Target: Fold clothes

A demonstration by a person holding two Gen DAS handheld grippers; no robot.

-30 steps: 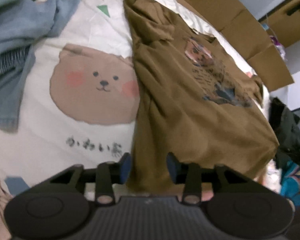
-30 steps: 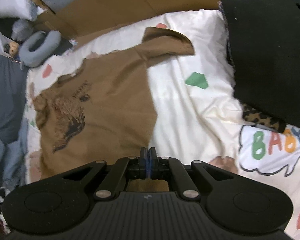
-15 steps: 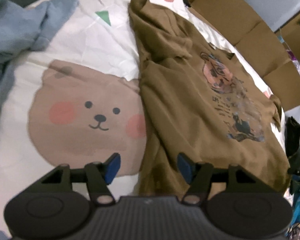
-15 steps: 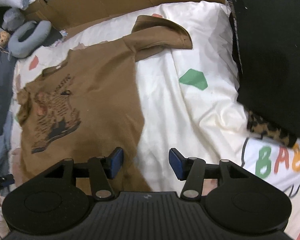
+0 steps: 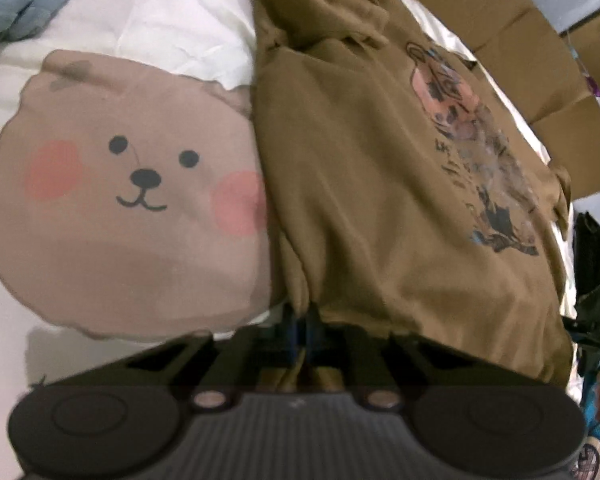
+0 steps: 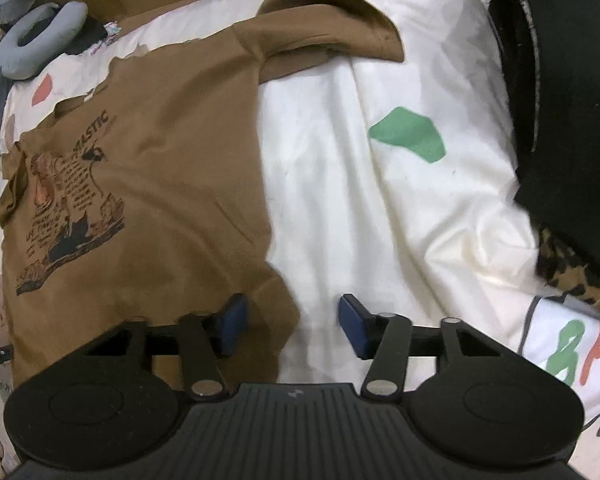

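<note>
While the brown T-shirt [image 5: 380, 184] is spread print-up on the bed's white cartoon sheet [image 6: 340, 184], its hem is gathered near the bottom of the left wrist view, where the left claw [image 5: 300, 330] is seen fully closed, a fold of the shirt's lower left corner pinched between its blue pads. A bear face [image 5: 132, 184] printed on the sheet is partly overlapped by the shirt's edge. In the right wrist view, the right claw [image 6: 290, 326] is held partly apart with its jaws closing; the shirt's other lower corner lies between the blue pads, close to the left pad, and no pinch is seen. One short sleeve [image 6: 332, 36] is laid out toward a black garment [image 6: 572, 80]. Cardboard [image 5: 500, 28] is seen beyond the bed.
</note>
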